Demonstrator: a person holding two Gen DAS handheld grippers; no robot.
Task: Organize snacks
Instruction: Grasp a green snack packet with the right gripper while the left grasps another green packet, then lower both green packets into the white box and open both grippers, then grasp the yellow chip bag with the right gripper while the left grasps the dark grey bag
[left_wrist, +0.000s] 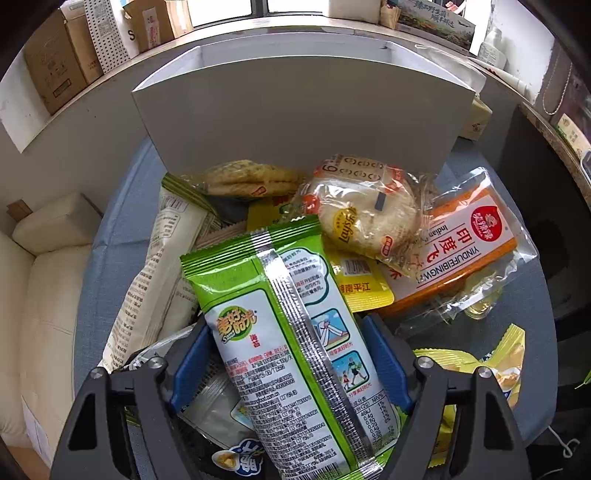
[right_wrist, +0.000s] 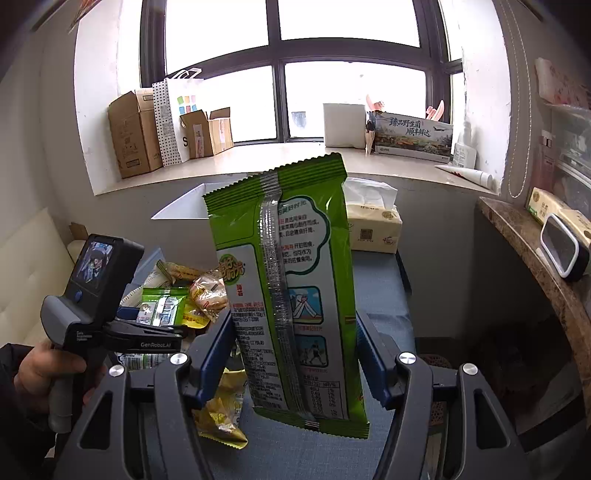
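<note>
Looking along the left hand-held gripper (left_wrist: 284, 325), we see a green seaweed packet (left_wrist: 280, 332) lying seam-up on the snack pile, between the blue pads (left_wrist: 192, 354). The pads sit close on either side, but we cannot tell whether they press on it. At ten o'clock from it lies a long white wrapper (left_wrist: 155, 280), at twelve o'clock an open white box (left_wrist: 295, 110) stands on the blue-grey surface (left_wrist: 118, 229), at one o'clock lies a round cake in clear wrap (left_wrist: 365, 218), and at two o'clock an orange flatbread pack (left_wrist: 469, 251).

In the right wrist view, a person's hand (right_wrist: 40, 369) at eight o'clock grips the left tool's handle. The right hand-held gripper (right_wrist: 293, 319) is clenched on a second green packet (right_wrist: 288, 280), upright and clear of the surface. A tissue pack (right_wrist: 373, 229) sits at one o'clock behind it.
</note>
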